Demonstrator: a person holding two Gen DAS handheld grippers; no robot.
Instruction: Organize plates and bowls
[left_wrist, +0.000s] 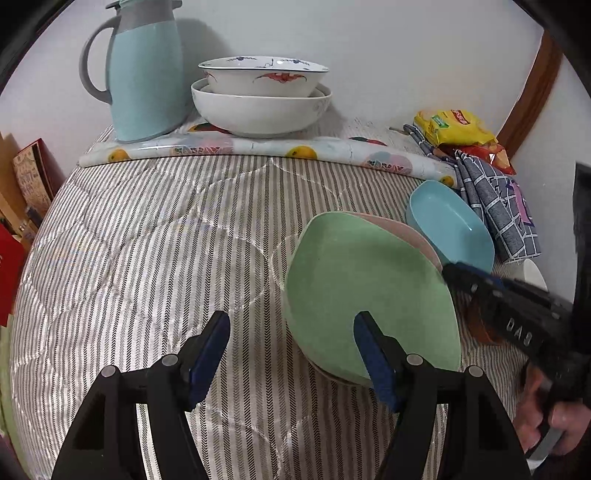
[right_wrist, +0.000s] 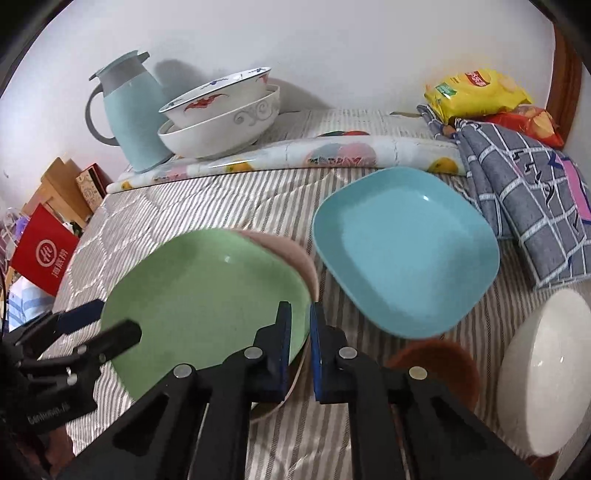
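A green plate (left_wrist: 365, 288) lies on top of a pink plate (left_wrist: 402, 229) on the striped cloth; the green plate (right_wrist: 207, 295) and pink plate (right_wrist: 291, 254) also show in the right wrist view. My right gripper (right_wrist: 300, 325) is shut on the green plate's right rim. My left gripper (left_wrist: 291, 339) is open, its right finger over the green plate's near edge. A blue square plate (right_wrist: 406, 251) lies right of the stack. A brown bowl (right_wrist: 436, 362) and a white bowl (right_wrist: 543, 376) sit at the right. Two nested white bowls (left_wrist: 258, 99) stand at the back.
A light blue jug (left_wrist: 144, 70) stands at the back left beside the bowls. A rolled fruit-print sheet (left_wrist: 258, 147) lies across the back. Snack bags (left_wrist: 454, 125) and a checked cloth (left_wrist: 498, 206) lie at the back right. Red boxes (right_wrist: 44, 254) are off the left edge.
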